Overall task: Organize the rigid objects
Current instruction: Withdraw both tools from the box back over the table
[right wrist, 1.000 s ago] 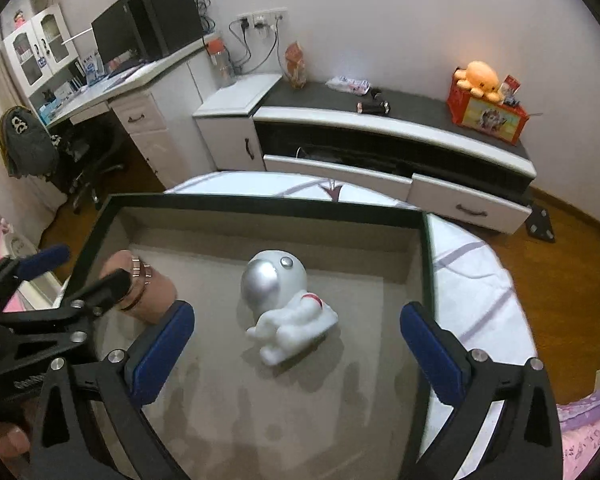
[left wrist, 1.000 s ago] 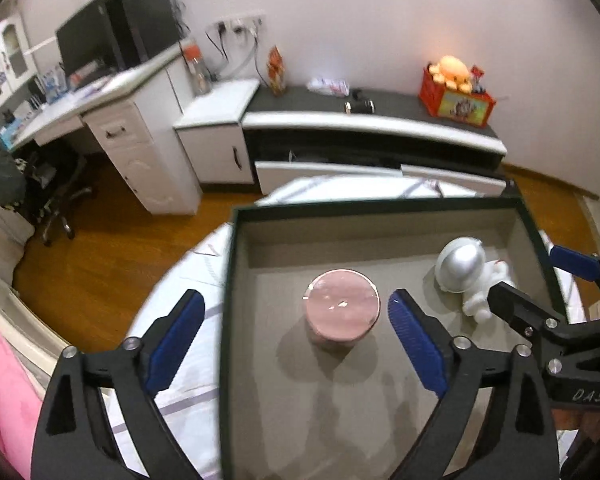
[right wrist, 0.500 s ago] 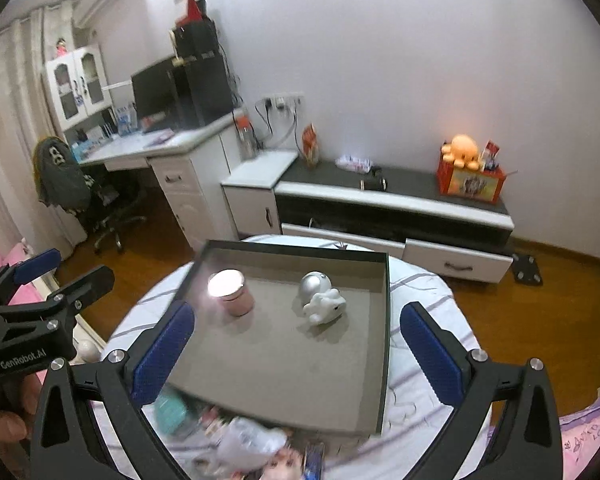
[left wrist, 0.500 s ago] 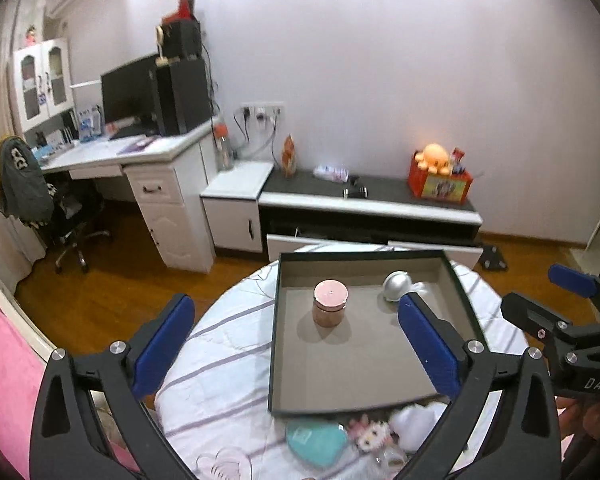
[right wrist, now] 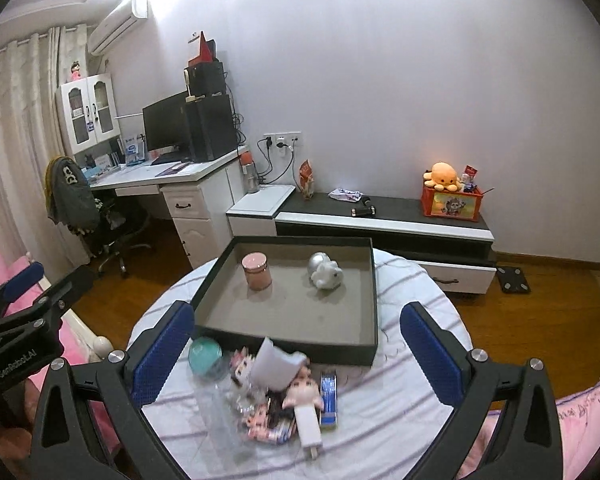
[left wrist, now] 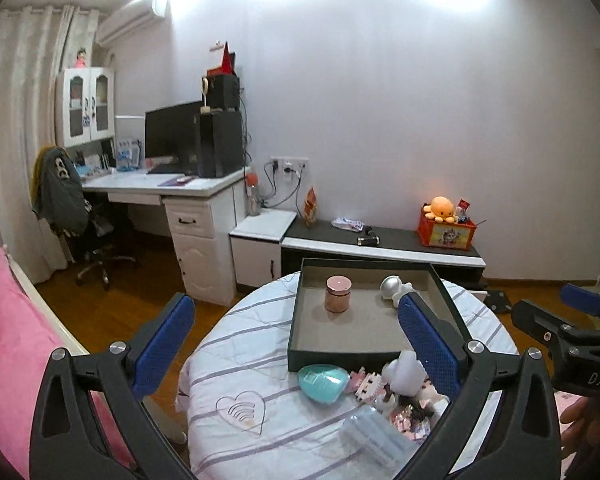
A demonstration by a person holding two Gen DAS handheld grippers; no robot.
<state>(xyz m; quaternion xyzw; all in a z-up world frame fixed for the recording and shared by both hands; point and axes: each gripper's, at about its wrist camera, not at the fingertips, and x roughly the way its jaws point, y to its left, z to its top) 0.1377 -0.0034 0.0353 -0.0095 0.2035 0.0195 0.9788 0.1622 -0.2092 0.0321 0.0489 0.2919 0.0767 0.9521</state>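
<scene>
Both grippers hang above the near edge of the round tabletop [right wrist: 400, 392], the left gripper [left wrist: 296, 344] and the right gripper [right wrist: 296, 352] each with jaws spread wide and holding nothing. The dark tray [right wrist: 288, 346] sits on the far half of the tabletop. Inside it a pink jar [right wrist: 257, 271] stands upright at far left, and a small astronaut figure [right wrist: 325, 271] lies to its right, well apart. Just near of the tray's front wall lies a heap of small things: a teal egg-shaped case [left wrist: 322, 380], a doll [right wrist: 305, 390], a blue box [right wrist: 328, 400].

My right finger [left wrist: 428, 344] covers the tray's [left wrist: 332, 354] near corner and part of the astronaut [left wrist: 392, 286]. I can't make out the heap [right wrist: 272, 396] behind the doll [right wrist: 304, 390].
</scene>
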